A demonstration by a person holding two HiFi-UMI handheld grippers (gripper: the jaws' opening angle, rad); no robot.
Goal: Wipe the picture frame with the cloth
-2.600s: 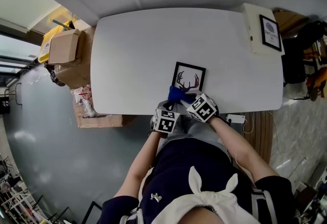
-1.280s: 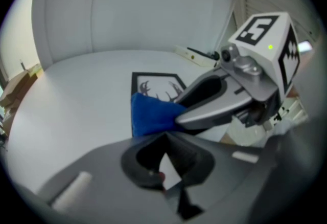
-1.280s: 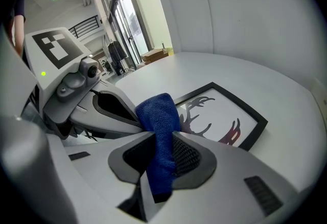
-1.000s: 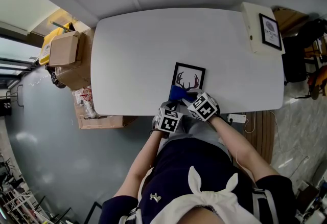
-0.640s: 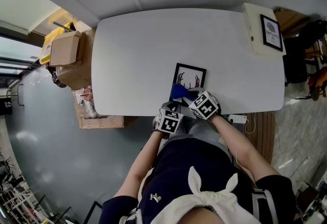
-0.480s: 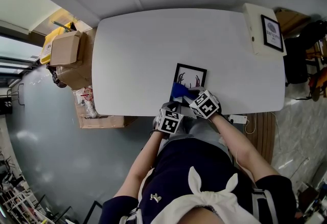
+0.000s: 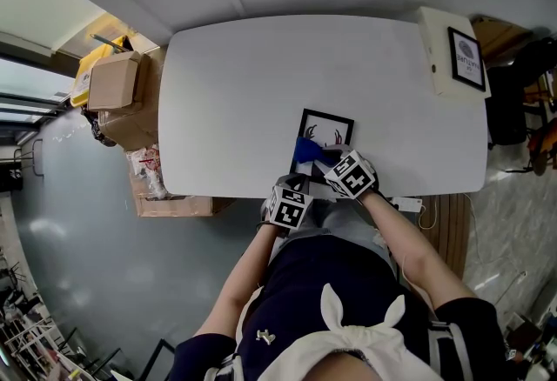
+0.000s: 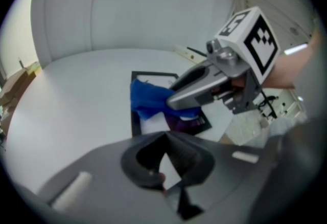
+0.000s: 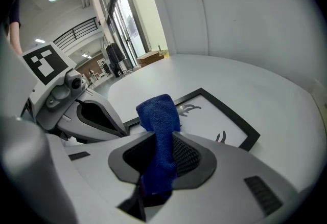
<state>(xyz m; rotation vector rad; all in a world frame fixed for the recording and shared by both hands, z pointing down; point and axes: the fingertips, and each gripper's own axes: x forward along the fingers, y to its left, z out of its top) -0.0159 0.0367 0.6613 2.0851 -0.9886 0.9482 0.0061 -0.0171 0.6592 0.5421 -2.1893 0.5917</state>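
Observation:
The picture frame (image 7: 328, 129), black-edged with an antler print, lies flat near the front edge of the white table (image 7: 244, 83). My right gripper (image 7: 322, 161) is shut on a blue cloth (image 7: 305, 150), and the cloth rests on the near left part of the picture. In the right gripper view the cloth (image 9: 159, 115) stands up between the jaws of my right gripper (image 9: 161, 138), with the frame (image 9: 225, 120) just beyond. My left gripper (image 7: 294, 185) is shut and empty at the table's front edge, beside the frame's near left corner. The left gripper view shows the frame (image 8: 153, 125) and cloth (image 8: 147, 97) ahead.
A cream box (image 7: 439, 57) with a second small framed picture (image 7: 466, 59) lies at the table's far right end. Cardboard boxes (image 7: 113, 82) stand on the floor to the left. A cable and a small white plug (image 7: 405, 203) hang near the front right edge.
My right gripper has slid the blue cloth a little farther onto the picture, away from me. The left gripper has stayed at the front edge.

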